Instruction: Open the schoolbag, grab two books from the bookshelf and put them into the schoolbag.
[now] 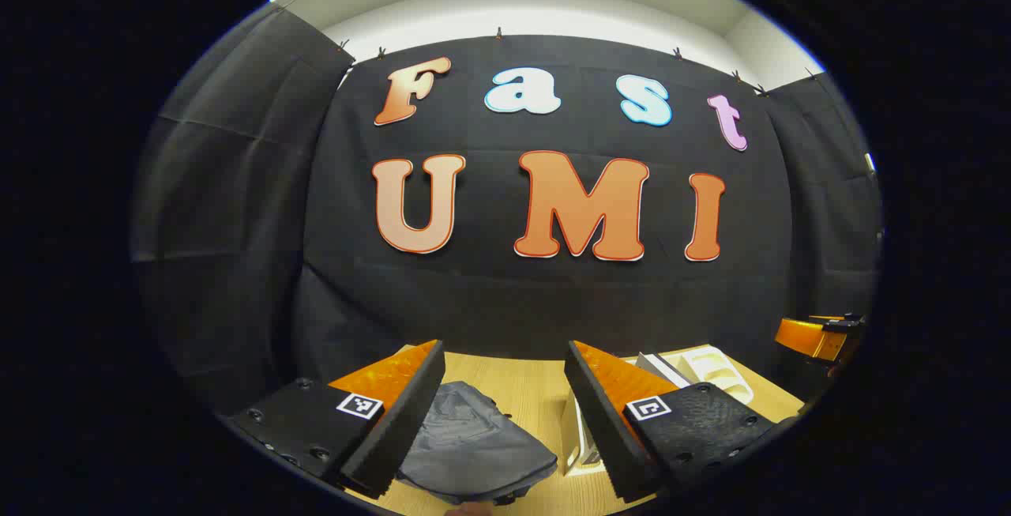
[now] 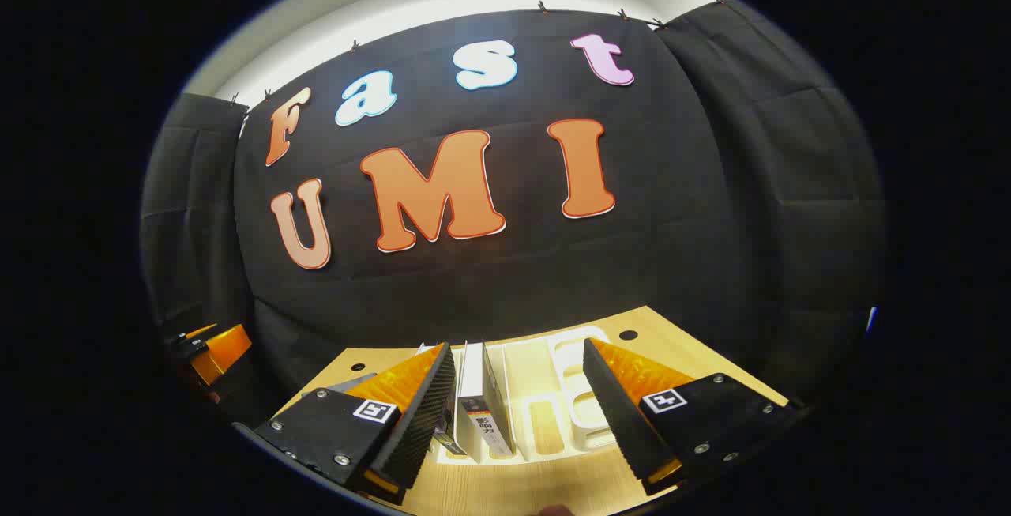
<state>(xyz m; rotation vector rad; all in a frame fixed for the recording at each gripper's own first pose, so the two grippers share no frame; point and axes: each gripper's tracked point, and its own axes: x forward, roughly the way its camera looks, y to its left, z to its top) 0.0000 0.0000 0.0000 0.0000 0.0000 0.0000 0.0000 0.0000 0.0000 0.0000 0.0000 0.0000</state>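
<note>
While both grippers hover with jaws apart, left gripper faces the grey schoolbag on the table, right gripper the books in the white bookshelf near its back edge

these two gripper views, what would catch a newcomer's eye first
In the left gripper view, the grey schoolbag lies crumpled on the wooden table, framed between the open left gripper. In the right gripper view, the open right gripper points at a white bookshelf with upright books at its left end.
</note>
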